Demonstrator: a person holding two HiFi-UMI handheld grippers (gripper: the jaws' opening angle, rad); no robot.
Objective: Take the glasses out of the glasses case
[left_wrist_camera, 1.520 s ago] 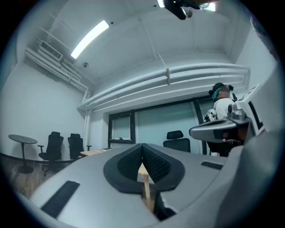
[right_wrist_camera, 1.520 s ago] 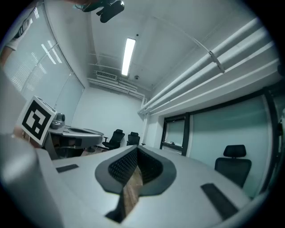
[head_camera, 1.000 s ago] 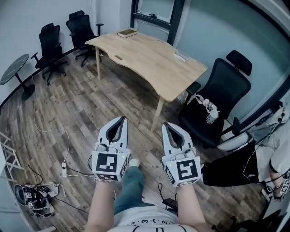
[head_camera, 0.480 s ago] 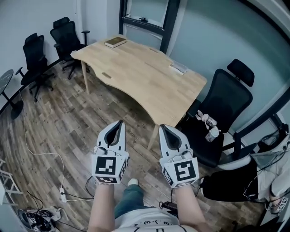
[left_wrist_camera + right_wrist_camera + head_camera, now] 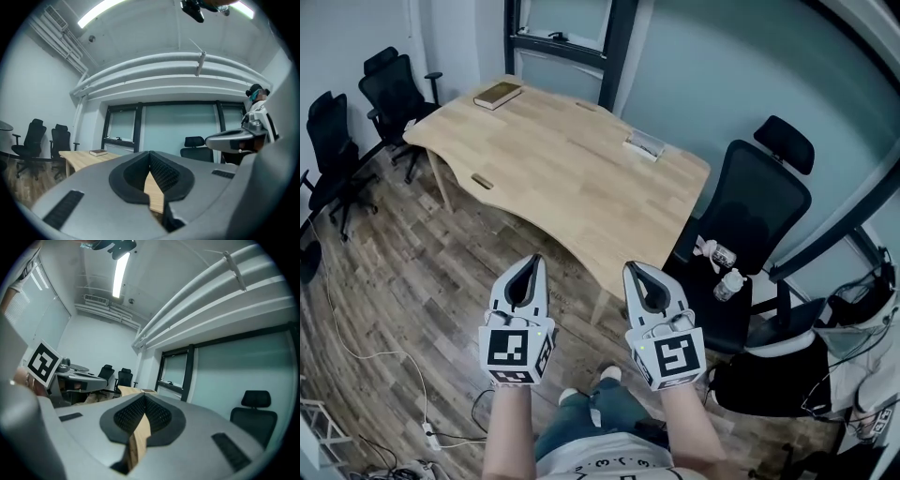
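A small pale glasses case [image 5: 643,144] lies near the far right edge of the wooden table [image 5: 562,178] in the head view. Both grippers are held level, side by side, short of the table's near edge and far from the case. My left gripper [image 5: 532,260] has its jaws together with nothing between them, and its own view [image 5: 150,157] shows the pads meeting at the tip. My right gripper [image 5: 630,269] is likewise shut and empty [image 5: 143,399]. The glasses themselves are not visible.
A brown book [image 5: 498,95] lies at the table's far left corner. A black office chair [image 5: 759,216] with two bottles [image 5: 719,253] on its seat stands right of the table. More black chairs [image 5: 394,89] stand at the left. A person [image 5: 872,375] sits at the right edge.
The whole view has advanced toward the table, which now lies closer and lower in the frame. Both grippers travelled forward together, still shut and side by side.
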